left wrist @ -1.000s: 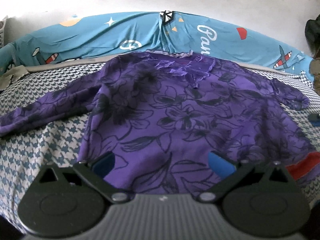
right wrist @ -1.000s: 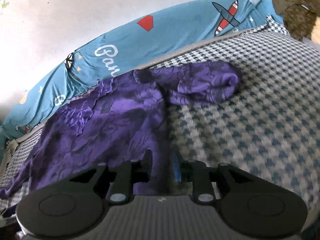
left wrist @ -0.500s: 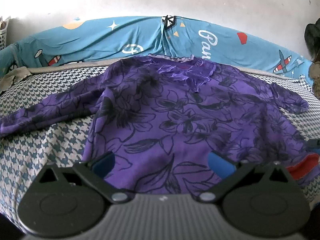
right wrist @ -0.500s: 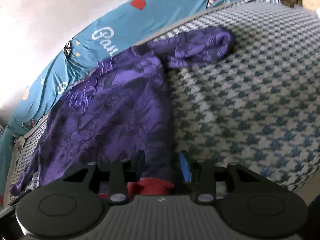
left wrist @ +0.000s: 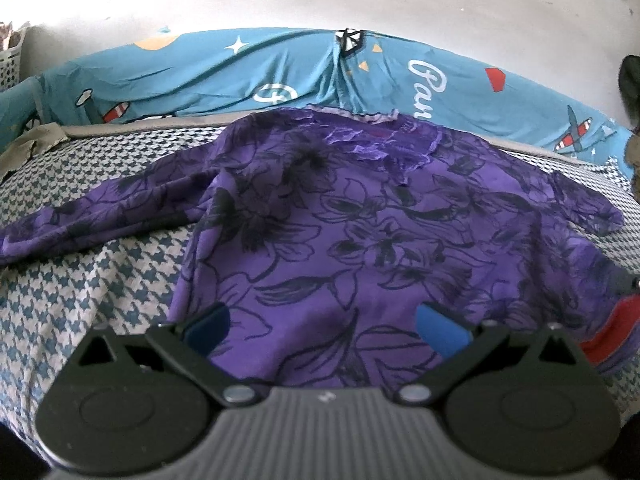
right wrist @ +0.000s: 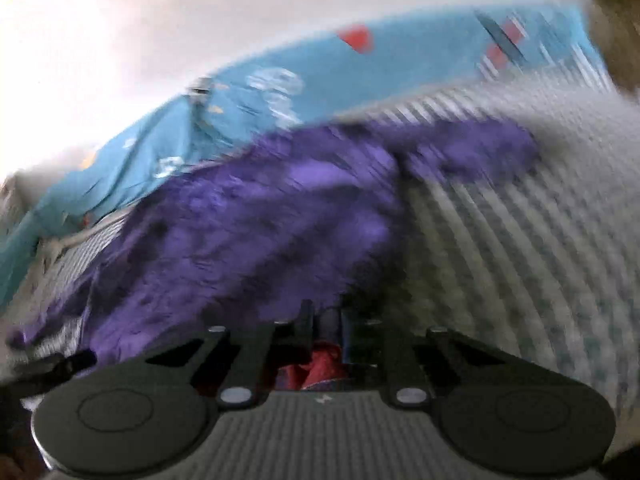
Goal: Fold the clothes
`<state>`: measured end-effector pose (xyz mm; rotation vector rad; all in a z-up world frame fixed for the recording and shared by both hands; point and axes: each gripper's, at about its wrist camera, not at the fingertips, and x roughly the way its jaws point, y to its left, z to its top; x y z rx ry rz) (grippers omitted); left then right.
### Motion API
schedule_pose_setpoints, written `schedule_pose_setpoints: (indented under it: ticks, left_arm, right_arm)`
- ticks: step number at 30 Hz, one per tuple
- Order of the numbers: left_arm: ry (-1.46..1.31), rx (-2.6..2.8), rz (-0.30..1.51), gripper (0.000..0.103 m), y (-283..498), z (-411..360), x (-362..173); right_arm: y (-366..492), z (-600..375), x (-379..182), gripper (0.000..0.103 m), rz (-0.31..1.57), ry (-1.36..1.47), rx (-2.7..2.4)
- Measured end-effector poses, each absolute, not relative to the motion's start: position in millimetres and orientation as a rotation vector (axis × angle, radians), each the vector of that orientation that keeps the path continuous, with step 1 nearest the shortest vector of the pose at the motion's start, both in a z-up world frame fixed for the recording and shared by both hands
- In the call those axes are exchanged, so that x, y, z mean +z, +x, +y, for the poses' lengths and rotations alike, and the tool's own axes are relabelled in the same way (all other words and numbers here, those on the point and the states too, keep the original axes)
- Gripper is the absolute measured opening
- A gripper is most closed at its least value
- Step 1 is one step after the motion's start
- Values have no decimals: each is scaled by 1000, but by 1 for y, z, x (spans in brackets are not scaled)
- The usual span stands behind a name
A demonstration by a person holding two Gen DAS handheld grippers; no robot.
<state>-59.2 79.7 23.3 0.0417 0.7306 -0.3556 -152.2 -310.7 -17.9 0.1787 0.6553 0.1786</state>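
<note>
A purple floral long-sleeved top (left wrist: 360, 240) lies spread face up on the houndstooth bed cover (left wrist: 100, 288), collar toward the wall, sleeves out to both sides. My left gripper (left wrist: 322, 322) is open just above the hem's middle, blue pads apart, holding nothing. My right gripper (right wrist: 326, 322) is shut on the top's (right wrist: 260, 232) right hem corner, where a red lining (right wrist: 320, 364) shows between the jaws. That view is motion-blurred. The red lining also shows at the right edge of the left wrist view (left wrist: 612, 328).
A blue cartoon-print sheet (left wrist: 280, 76) runs along the white wall behind the bed. A white basket (left wrist: 10, 60) stands at the far left, an olive cloth (left wrist: 32, 144) on the bed's left, dark clothing (left wrist: 630, 88) at the right.
My right gripper has closed tighter on the hem corner and is moving fast, blurring its view. My left gripper has stayed open and drifted slightly back from the top.
</note>
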Motion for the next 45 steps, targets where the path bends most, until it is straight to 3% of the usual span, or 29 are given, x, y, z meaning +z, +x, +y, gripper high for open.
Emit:
schedule_pose_setpoints:
  ticks: [3,6,9,14,22,31,45]
  left_arm:
    - [18,-341,748,103,-56,84,22]
    - [-13,-332,769,103,-53,88,20]
    - [-36,-324,778,103,-51,91,19]
    - [-43,-319,776,103,-51,92,19]
    - [-36,-319,772,103,-52,91,20]
    - [-29,-323,767,103,-53,88,20]
    - [-23,-327,769,103,-53,88,19]
  right_arm:
    - [-156,-274,-19,17,605,14,294]
    - [-150,-252,-34,20,675,-42,377]
    - [-148,-247,-40,29,707,-27,407]
    - [-154,-267,-34,36,714,135,473]
    - [-165,-291,-17,36,654,290,453]
    - [-149,-320,-37,36,749,459,209]
    - [-135,-291,-48,36,739,374,280]
